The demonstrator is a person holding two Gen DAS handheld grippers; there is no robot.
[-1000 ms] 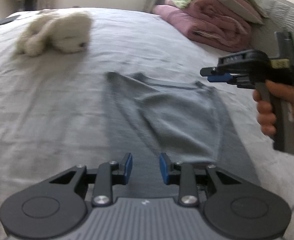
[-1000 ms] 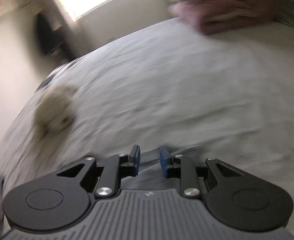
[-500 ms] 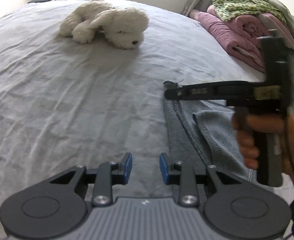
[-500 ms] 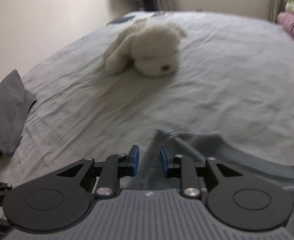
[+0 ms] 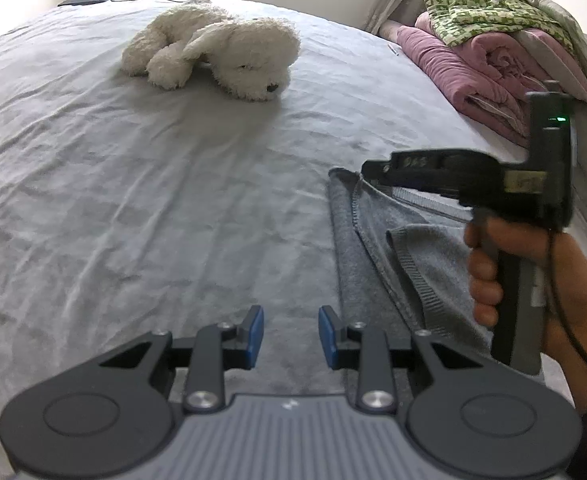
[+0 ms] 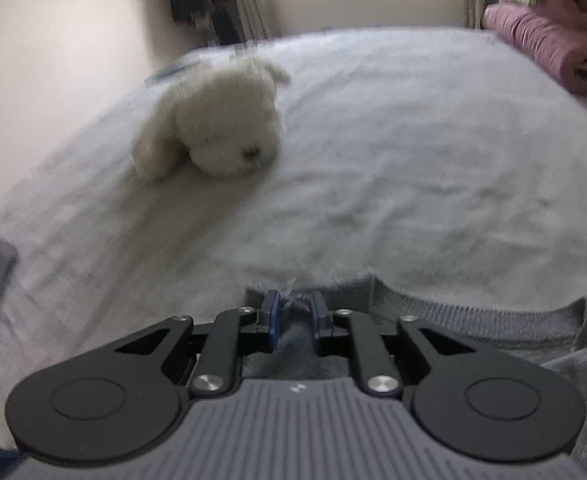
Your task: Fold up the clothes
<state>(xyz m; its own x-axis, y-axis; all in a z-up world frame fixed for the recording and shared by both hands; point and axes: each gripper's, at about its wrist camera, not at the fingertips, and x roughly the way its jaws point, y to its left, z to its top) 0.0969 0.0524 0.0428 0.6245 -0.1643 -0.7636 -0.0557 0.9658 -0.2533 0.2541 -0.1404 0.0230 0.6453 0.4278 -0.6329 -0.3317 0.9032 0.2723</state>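
on bed (image 5: 93,200), right tool (image 6: 293,314) pinching grey sweater (image 5: 397,248) corner; left tool (image 5: 291,330) hovering spread, holding nothing.

Right wrist view blurred throughout. Sweater (image 6: 493,320) cut off at the frame's right edge, partly hidden beneath the right gripper (image 6: 293,316).
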